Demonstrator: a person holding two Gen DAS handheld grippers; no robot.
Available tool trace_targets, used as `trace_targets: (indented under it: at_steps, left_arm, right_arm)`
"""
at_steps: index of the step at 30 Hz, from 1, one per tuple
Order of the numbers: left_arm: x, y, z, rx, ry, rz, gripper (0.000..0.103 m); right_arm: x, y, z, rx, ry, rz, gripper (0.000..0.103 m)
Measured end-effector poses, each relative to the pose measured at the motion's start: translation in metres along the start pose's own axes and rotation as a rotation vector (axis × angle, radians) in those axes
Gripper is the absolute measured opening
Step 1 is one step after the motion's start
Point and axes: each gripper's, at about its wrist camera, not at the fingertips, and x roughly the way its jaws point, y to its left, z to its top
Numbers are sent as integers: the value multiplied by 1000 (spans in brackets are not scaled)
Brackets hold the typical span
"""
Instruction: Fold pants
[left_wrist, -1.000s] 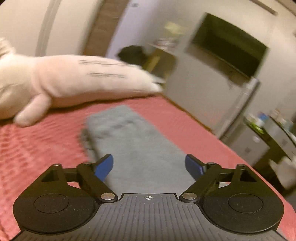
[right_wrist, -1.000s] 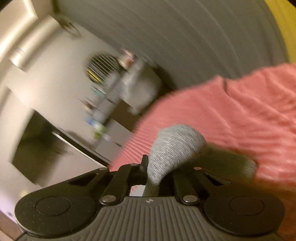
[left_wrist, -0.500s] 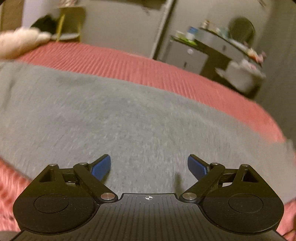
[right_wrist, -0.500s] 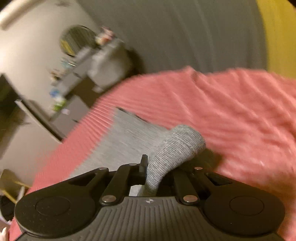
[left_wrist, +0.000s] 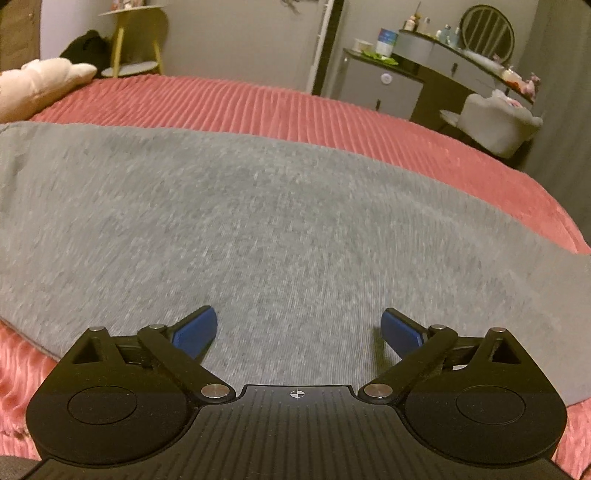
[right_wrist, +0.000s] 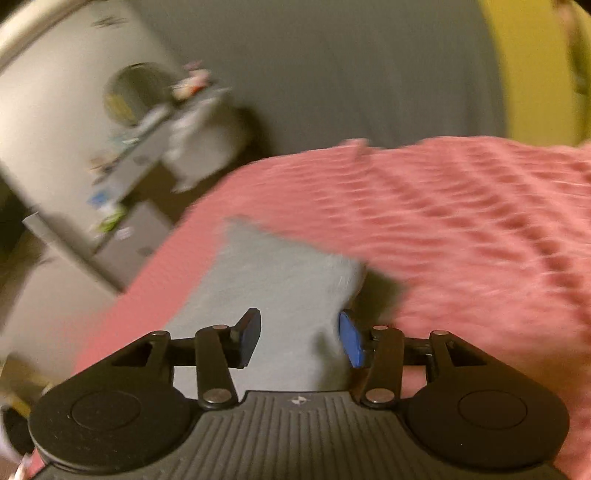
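The left gripper (left_wrist: 298, 328) fills the bottom of the left wrist view, tilted downward, its jaws spread wide and just opened further; its blue pads (left_wrist: 195, 328) sit at lower left and lower right of centre with only flat grey cloth under the gap, nothing pinched. The right gripper (right_wrist: 298, 339) sits at the bottom of the right wrist view, blurred, also angled down. Its jaws have just been opening; the pads (right_wrist: 350, 338) stand apart on either side of a bunched grey fold, no longer pressing on it.
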Motion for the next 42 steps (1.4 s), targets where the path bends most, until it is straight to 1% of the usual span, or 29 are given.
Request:
trace_targets:
  at_steps: [1, 3, 4, 6, 8, 9, 10, 11, 12, 14, 16, 18, 19, 20, 21, 23, 25, 27, 29, 30, 31, 33, 34, 35, 37, 40, 41, 42]
  left_arm:
    - [-1, 0, 0, 2, -1, 1, 100]
    - [-4, 1, 0, -7, -8, -5, 100]
    - [-5, 3, 1, -13, -13, -10, 100]
    - [-10, 3, 1, -16, -46, -21, 100]
    - [-19, 0, 0, 8, -120, -26, 100]
    - [-25, -2, 0, 28, -167, -26, 100]
    - [-27, -4, 0, 43, -197, -25, 100]
    - [-27, -6, 2, 60, -219, -22, 100]
    - [-25, -8, 4, 70, -234, -13, 100]
    - [-16, -8, 12, 56, -247, 12, 100]
    - [-5, -5, 23, 9, -255, 7, 100]
    - [10, -1, 33, -26, -233, -10, 100]
    - [18, 0, 37, -34, -221, -5, 100]
    - [24, 3, 41, -41, -219, 9, 100]
    - [32, 5, 44, -45, -211, 26, 100]
    - [47, 14, 51, -56, -176, 65, 100]
    - [55, 25, 56, -84, -200, 113, 100]
    - [59, 37, 63, -93, -221, 163, 100]
    - [66, 51, 70, -63, -227, 209, 101]
    - [69, 58, 73, -52, -232, 247, 101]
    - [71, 66, 76, -59, -236, 270, 102]
    - [73, 89, 82, -127, -242, 266, 102]
    - [73, 99, 85, -161, -250, 279, 102]
    - [73, 107, 88, -183, -260, 306, 102]
    - [73, 125, 92, -228, -271, 388, 102]
    - [65, 150, 90, -349, -298, 495, 101]
    - [61, 155, 89, -387, -315, 525, 101]
    - [56, 156, 86, -408, -331, 535, 101]
  right_arm:
    - [3, 13, -5, -31, 29, 36, 48]
    - [7, 32, -14, -74, 31, 81, 49]
    - [11, 41, -21, -90, 40, 121, 50]
    - [24, 53, -33, -109, 116, 190, 54]
    - [39, 61, -46, -135, 202, 224, 57]
    - [50, 62, -52, -148, 252, 231, 59]
    - [60, 61, -57, -157, 293, 209, 60]
    - [67, 59, -60, -163, 326, 174, 61]
    - [74, 55, -60, -165, 346, 161, 61]
    - [80, 48, -57, -136, 357, 182, 61]
    - [81, 47, -57, -143, 349, 185, 62]
    - [79, 54, -63, -198, 339, 192, 68]
    - [78, 60, -68, -230, 338, 194, 73]
    - [77, 66, -72, -260, 338, 195, 79]
    - [77, 70, -73, -286, 338, 197, 81]
    - [78, 74, -76, -320, 339, 202, 89]
    - [77, 78, -78, -334, 341, 208, 93]
    - [76, 76, -79, -337, 342, 211, 95]
    - [78, 77, -80, -337, 343, 213, 96]
    - [78, 77, -81, -332, 343, 215, 96]
    - [78, 77, -82, -326, 342, 217, 96]
    - [83, 72, -80, -317, 342, 223, 96]
    - [83, 72, -81, -316, 342, 224, 96]
    - [84, 72, -80, -316, 342, 224, 97]
    - [85, 72, -81, -321, 342, 229, 98]
    - [85, 73, -83, -328, 340, 229, 99]
    - [85, 73, -83, -329, 338, 229, 99]
    - [85, 73, -83, -328, 337, 230, 99]
